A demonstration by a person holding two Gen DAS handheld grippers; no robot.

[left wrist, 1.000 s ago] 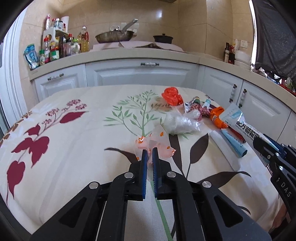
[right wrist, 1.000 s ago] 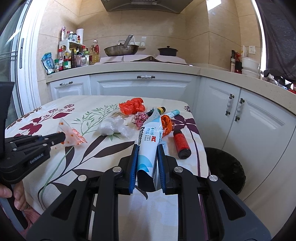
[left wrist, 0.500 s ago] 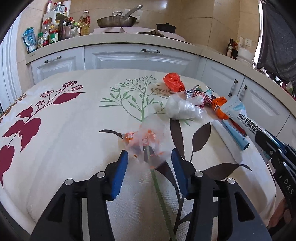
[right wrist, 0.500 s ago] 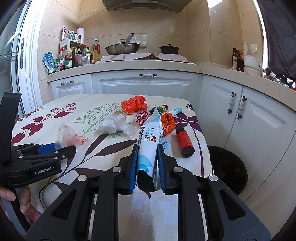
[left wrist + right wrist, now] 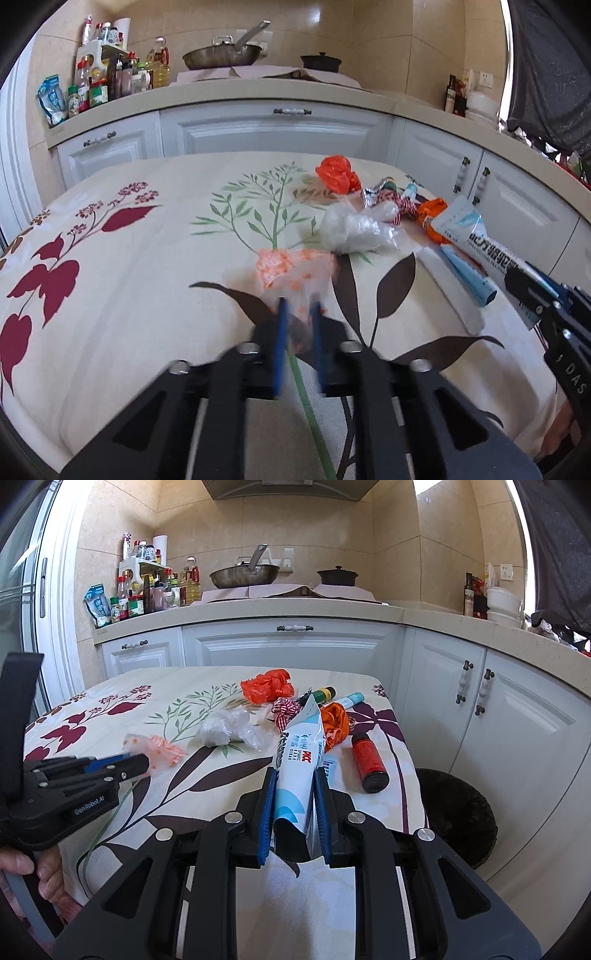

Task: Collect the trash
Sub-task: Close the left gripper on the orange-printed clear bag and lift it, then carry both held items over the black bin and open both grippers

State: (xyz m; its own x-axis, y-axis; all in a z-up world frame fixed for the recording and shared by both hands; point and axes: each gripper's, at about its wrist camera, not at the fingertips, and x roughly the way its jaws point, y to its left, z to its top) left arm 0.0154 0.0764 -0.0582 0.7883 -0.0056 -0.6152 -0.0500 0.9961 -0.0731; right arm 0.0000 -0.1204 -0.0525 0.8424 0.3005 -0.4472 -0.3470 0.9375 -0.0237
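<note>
My left gripper is closing around a clear wrapper with orange dots on the flowered tablecloth; its fingers are blurred and a narrow gap shows between them. The wrapper also shows in the right wrist view, at the left gripper's tip. My right gripper is shut on a white and blue pouch held above the table's right side. A black trash bin stands on the floor right of the table.
On the table lie an orange bag, crumpled clear plastic, a red checked ribbon, an orange wrapper, a red can and tubes. White cabinets and a cluttered counter stand behind.
The left gripper let the dotted wrapper drop onto the cloth, opened wide, and is now closing on it again. The right gripper kept hold of the pouch and barely moved.
</note>
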